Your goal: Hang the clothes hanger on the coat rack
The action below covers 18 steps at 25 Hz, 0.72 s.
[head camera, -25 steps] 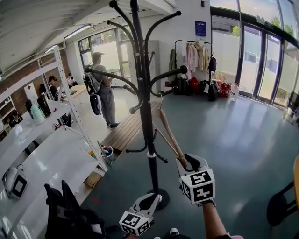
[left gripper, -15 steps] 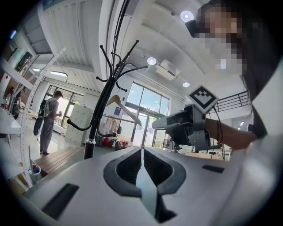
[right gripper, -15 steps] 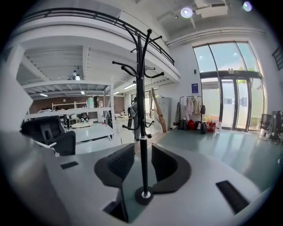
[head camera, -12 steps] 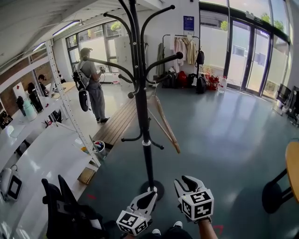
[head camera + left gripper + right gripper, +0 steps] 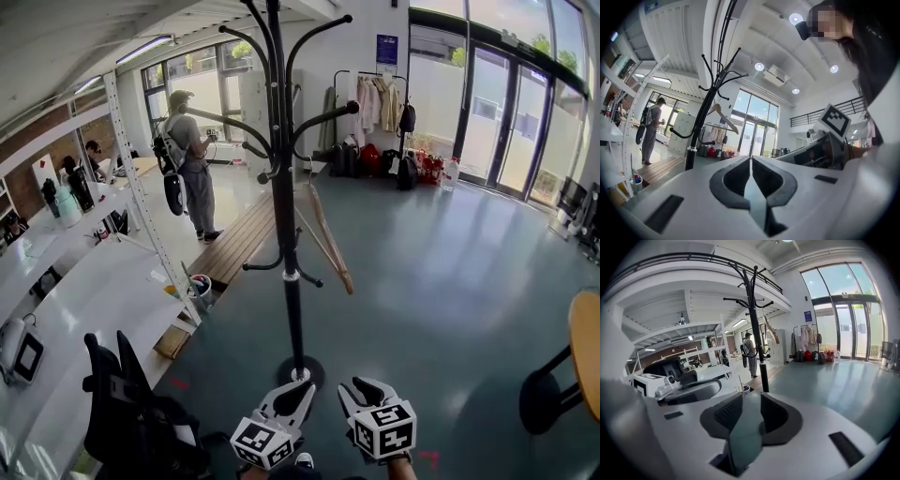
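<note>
The black coat rack (image 5: 286, 234) stands in the middle of the head view, its round base (image 5: 300, 372) on the grey floor. A wooden clothes hanger (image 5: 323, 230) hangs from one of its right-hand arms, free of both grippers. Low in front of the base, my left gripper (image 5: 302, 392) is shut and empty. Beside it my right gripper (image 5: 364, 389) is open with nothing between its jaws. The left gripper view shows the shut left gripper (image 5: 750, 160), the rack (image 5: 701, 122) and the hanger (image 5: 723, 117). The right gripper view shows the open right gripper (image 5: 751, 397), the rack (image 5: 759, 333) and the hanger (image 5: 771, 333).
A person with a backpack (image 5: 187, 159) stands behind the rack on the left. White shelving (image 5: 56, 281) and a black office chair (image 5: 131, 412) fill the left side. A wooden platform (image 5: 244, 244) lies behind the rack. A clothes rail (image 5: 375, 103) stands at the back, a round table (image 5: 586, 356) at the right edge.
My right gripper has let go of the hanger's lower end and dropped back down beside the left one. The hanger now hangs on the rack by itself.
</note>
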### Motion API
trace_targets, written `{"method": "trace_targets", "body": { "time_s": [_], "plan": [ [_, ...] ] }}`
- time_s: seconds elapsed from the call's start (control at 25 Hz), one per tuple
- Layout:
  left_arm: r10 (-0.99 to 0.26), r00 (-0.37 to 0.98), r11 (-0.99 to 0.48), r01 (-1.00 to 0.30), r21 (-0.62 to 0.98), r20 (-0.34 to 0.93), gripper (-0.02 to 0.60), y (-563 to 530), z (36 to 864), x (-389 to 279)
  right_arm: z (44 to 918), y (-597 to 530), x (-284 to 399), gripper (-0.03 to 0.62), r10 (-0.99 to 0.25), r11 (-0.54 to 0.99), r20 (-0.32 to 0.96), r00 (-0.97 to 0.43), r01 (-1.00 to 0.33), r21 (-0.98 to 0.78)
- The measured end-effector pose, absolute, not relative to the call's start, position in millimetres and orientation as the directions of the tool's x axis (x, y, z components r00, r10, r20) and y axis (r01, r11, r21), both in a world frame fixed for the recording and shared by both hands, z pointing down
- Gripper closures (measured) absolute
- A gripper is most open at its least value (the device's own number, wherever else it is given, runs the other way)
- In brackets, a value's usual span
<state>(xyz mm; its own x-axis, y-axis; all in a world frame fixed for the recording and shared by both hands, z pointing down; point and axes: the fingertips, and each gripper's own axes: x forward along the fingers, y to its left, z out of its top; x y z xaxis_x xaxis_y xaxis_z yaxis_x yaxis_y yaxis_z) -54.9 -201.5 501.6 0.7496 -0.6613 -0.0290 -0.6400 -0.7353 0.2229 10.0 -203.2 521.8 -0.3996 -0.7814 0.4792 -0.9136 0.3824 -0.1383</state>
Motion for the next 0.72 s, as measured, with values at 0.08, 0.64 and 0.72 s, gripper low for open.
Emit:
{"method": "trace_targets", "body": {
  "time_s": [0.08,0.64,0.72],
  "plan": [
    [-0.657,0.753,-0.74,-0.636,0.219,-0.034,0.581,-187.6,502.6,-42.8,527.7,-186.0,18.5,0.468,-0.772,0.385,0.491,-0.403,-0.912,-0.142],
    [-0.689,0.724,-0.7,-0.67,0.247,0.009,0.581,-34.8,516.1,35.5,542.2,-26.8,86.3,0.468,-0.722,0.44,0.529,-0.446,-0.886,-0.147],
    [-0.694,0.719,-0.694,-0.679,0.24,0.029,0.581,-15.0,519.1,38.5,545.8,-9.2,89.0,0.468,-0.711,0.447,0.529,-0.463,-0.879,-0.168]
  ]
}}
